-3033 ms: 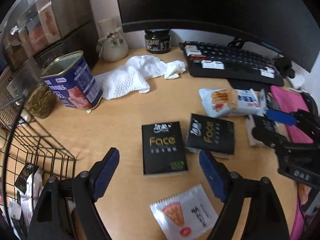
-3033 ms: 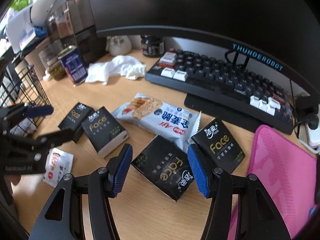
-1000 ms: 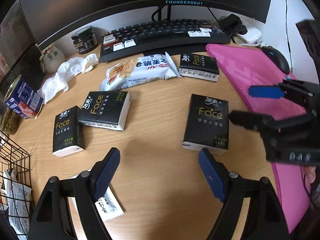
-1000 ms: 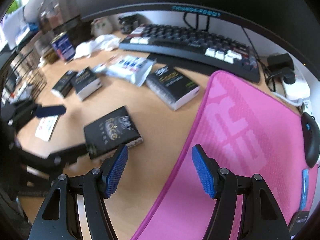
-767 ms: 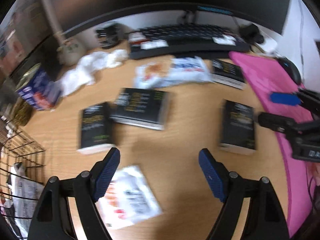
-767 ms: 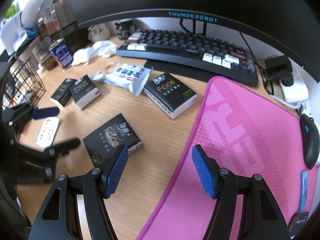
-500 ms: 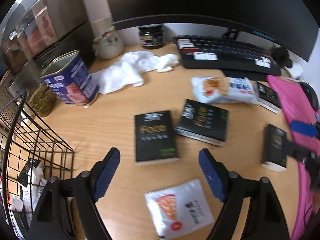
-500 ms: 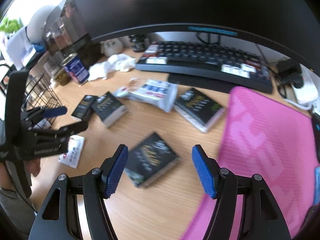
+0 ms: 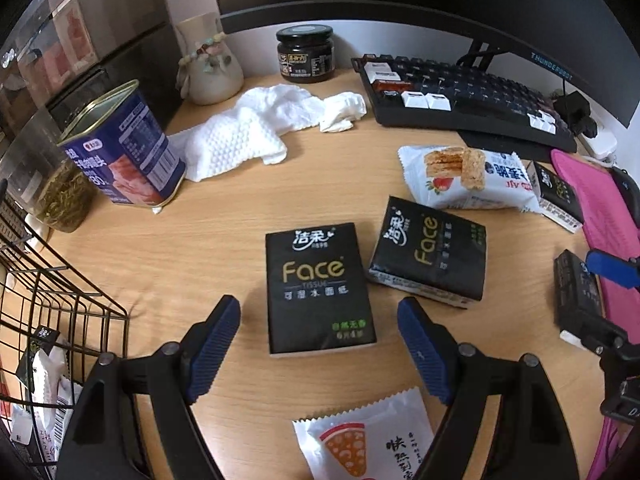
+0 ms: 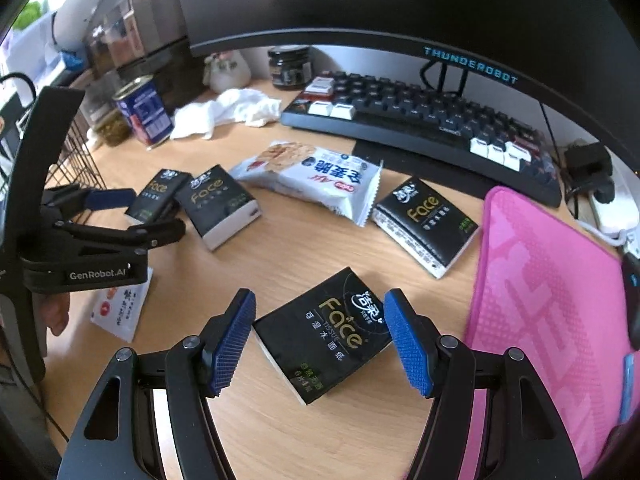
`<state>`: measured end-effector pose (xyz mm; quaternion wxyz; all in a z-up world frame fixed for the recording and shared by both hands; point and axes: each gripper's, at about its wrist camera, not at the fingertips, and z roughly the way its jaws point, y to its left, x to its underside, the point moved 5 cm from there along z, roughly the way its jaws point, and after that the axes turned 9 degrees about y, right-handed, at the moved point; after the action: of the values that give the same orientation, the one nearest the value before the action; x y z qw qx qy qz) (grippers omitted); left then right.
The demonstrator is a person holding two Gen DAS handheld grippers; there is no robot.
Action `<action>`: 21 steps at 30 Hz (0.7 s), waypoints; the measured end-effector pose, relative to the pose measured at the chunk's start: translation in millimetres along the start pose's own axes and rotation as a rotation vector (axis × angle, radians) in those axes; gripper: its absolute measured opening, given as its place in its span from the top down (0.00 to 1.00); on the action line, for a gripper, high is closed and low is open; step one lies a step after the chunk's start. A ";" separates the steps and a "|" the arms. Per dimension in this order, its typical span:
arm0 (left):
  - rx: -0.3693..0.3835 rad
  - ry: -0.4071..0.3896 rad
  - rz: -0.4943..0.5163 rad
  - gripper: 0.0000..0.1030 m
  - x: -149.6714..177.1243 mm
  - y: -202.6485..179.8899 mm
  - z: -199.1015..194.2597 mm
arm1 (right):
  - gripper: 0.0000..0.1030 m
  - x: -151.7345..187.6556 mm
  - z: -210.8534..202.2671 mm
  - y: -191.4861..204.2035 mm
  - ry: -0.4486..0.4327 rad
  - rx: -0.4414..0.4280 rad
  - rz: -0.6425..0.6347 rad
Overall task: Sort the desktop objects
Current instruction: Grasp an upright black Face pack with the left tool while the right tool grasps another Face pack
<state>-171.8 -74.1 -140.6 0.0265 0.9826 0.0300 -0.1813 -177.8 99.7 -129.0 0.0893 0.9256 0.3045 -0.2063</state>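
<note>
Several black "Face" tissue packs lie on the wooden desk. My left gripper is open, its blue pads astride one pack; a second pack lies just right of it. My right gripper is open around another pack beside the pink mat. A fourth pack lies near the keyboard. Two white snack bags show: a large one mid-desk and a small one under my left gripper. The left gripper also shows in the right wrist view.
A black wire basket with packets stands at the left. A blue tin, a white cloth, a jar, a keyboard, a monitor and a pink mat ring the desk.
My left gripper has swung left and dropped down over the leftmost tissue pack. My right gripper has swung back left and closed in on the pack beside the pink mat.
</note>
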 end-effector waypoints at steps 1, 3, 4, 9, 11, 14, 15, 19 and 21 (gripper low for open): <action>0.010 -0.003 -0.001 0.34 -0.5 0.2 -1.4 | 0.36 0.2 -0.7 -2.0 0.002 0.002 0.007; 0.024 0.004 -0.006 0.48 0.1 0.0 -3.9 | 0.36 1.6 -1.8 -3.8 0.006 -0.002 0.013; 0.013 0.005 0.003 0.48 0.0 -1.0 -3.2 | 0.36 2.8 -3.2 -4.6 0.007 0.000 0.015; -0.004 0.004 0.020 0.49 9.7 -5.2 -6.7 | 0.36 12.0 -13.4 -12.0 0.001 0.008 0.041; 0.002 0.006 0.021 0.49 15.6 -6.3 -9.0 | 0.36 17.2 -15.9 -14.4 0.007 0.001 0.053; -0.001 0.006 0.022 0.49 24.0 -7.7 -14.2 | 0.36 25.7 -22.2 -16.2 0.009 -0.009 0.068; -0.002 0.005 0.023 0.49 26.2 -8.4 -15.7 | 0.36 28.2 -23.5 -16.1 0.010 -0.011 0.071; -0.005 0.007 0.033 0.49 33.2 -13.7 -19.1 | 0.36 33.8 -15.6 -15.3 0.033 -0.043 0.109; -0.007 0.012 0.041 0.49 36.5 -15.6 -18.6 | 0.36 33.3 -9.1 -12.4 0.037 -0.061 0.121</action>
<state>-132.2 -55.6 -137.0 0.0335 0.9840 0.0107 -0.1747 -158.0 129.8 -135.8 0.1241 0.9428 0.2560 -0.1738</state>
